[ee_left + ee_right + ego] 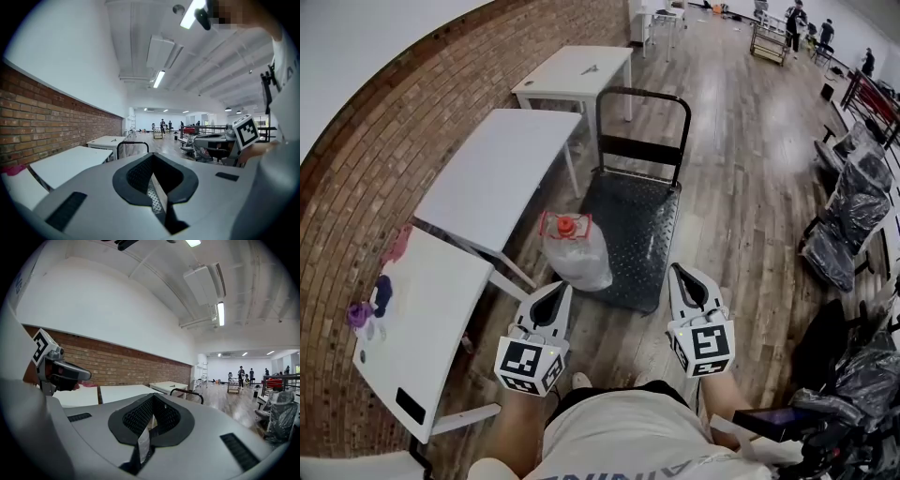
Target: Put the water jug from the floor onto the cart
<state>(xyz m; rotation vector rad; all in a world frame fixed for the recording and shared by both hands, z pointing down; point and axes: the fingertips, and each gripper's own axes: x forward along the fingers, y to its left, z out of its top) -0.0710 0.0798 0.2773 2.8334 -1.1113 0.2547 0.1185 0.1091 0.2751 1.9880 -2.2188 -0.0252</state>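
Observation:
The clear water jug (575, 251) with a red cap stands upright at the near left corner of the black cart (639, 225), whose push handle (642, 98) rises at the far end. My left gripper (560, 291) hovers just in front of the jug, apart from it, jaws shut and empty. Off the cart's near right corner my right gripper (678, 272) is shut too, holding nothing. In the left gripper view the left gripper (155, 187) points almost level down the room, and the right gripper (144, 439) does the same in its own view. The jug is hidden in both gripper views.
White tables (502, 169) line the brick wall (384, 141) at left; the nearest table (427, 323) carries small purple items. Plastic-wrapped chairs (853, 216) stand at right. People and a trolley are far down the wooden floor (741, 141).

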